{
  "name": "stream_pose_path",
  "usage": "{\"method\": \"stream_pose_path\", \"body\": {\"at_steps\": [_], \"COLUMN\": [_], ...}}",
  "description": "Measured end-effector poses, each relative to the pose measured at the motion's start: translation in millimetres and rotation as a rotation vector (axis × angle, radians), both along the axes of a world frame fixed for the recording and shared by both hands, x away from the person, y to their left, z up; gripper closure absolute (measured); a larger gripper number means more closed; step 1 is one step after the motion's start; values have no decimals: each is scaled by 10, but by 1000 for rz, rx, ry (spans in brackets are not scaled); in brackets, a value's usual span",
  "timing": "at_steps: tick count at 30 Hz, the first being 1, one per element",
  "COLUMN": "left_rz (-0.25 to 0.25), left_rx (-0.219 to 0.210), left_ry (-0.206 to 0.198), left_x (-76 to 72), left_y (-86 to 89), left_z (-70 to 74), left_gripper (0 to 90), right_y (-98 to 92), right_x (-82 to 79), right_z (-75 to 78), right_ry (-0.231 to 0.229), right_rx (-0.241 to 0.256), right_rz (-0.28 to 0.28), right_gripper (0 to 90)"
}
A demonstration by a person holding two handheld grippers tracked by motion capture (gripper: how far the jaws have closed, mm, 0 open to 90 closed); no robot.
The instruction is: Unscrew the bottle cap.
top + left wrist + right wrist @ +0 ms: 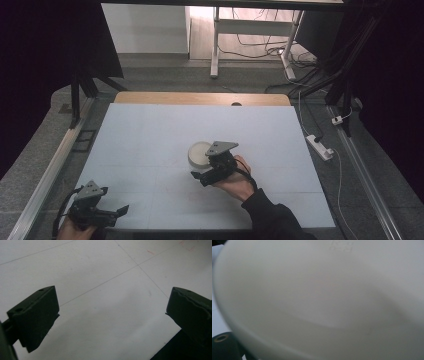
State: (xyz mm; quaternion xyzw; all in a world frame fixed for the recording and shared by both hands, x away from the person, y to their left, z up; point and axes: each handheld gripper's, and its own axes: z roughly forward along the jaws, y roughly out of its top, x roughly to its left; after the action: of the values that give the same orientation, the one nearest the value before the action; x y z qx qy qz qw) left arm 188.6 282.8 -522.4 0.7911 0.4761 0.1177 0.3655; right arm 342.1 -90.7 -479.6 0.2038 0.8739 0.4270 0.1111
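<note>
R gripper (197, 176) at white bowl (199, 154), mid-table; jaw state can't tell, bowl too close. L gripper (121, 210) near-left, jaws apart, empty. Risk: shallow rim grip, bowl slips or tips.

The left gripper (107, 212) is low at the near left corner, held in the left hand (75, 230), its jaws wide apart. The right gripper (209, 172) is near the middle, held by the right hand (235, 184), with a dark sleeve (272, 217) behind it.

The white bowl (317, 302) bears faint embossed characters, too blurred to read.
</note>
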Motion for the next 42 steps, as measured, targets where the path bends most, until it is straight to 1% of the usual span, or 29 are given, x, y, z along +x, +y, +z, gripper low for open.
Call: {"method": "stream_pose_path", "body": {"at_steps": [3, 5, 9, 12, 14, 15, 16, 19, 24, 27, 30, 35, 38, 42], "left_rz": [-7, -13, -27, -57, -86, -104, -115, -130, -179, -203, -222, -241, -261, -290], "left_rx": [-10, 1, -12, -11, -31, -43, -47, -43, -39, -42, -55, -112, -135, -130], "left_ry": [-13, -28, -47, -64, -61, -66, -67, -73, -102, -104, -122, -133, -138, -153], "left_x": [2, 4, 18, 44, 66, 76, 85, 116, 181, 233, 292, 412, 494, 611], "left_y": [-13, -35, -80, -116, -138, -148, -160, -194, -254, -303, -347, -423, -496, -606], "left_z": [22, 45, 93, 122, 138, 141, 147, 166, 177, 193, 222, 280, 310, 383], "left_gripper": [0, 0, 0, 0, 0, 0, 0, 0, 0, 0, 0, 0, 0, 0], "right_y": [-2, -5, -12, -19, -24, -27, -28, -31, -29, -30, -29, -30, -30, -32], "right_x": [-9, -13, -13, -17, -19, -18, -18, -16, -23, -27, -33, -37, -39, -40], "right_z": [-5, -11, -15, -14, -15, -16, -17, -20, -17, -13, -8, -7, -8, -10], "right_ry": [0, -1, -2, -2, -2, -1, 0, 2, -1, 0, -3, -8, -8, -4], "right_rx": [-2, -5, -6, -5, -2, 0, 2, 4, 6, 12, 14, 14, 16, 21], "right_rz": [3, 7, 9, 5, 7, 8, 8, 10, 18, 26, 28, 35, 35, 40], "right_gripper": [65, 65, 65, 65, 65, 65, 65, 65, 65, 65, 65, 65, 65, 65]}}
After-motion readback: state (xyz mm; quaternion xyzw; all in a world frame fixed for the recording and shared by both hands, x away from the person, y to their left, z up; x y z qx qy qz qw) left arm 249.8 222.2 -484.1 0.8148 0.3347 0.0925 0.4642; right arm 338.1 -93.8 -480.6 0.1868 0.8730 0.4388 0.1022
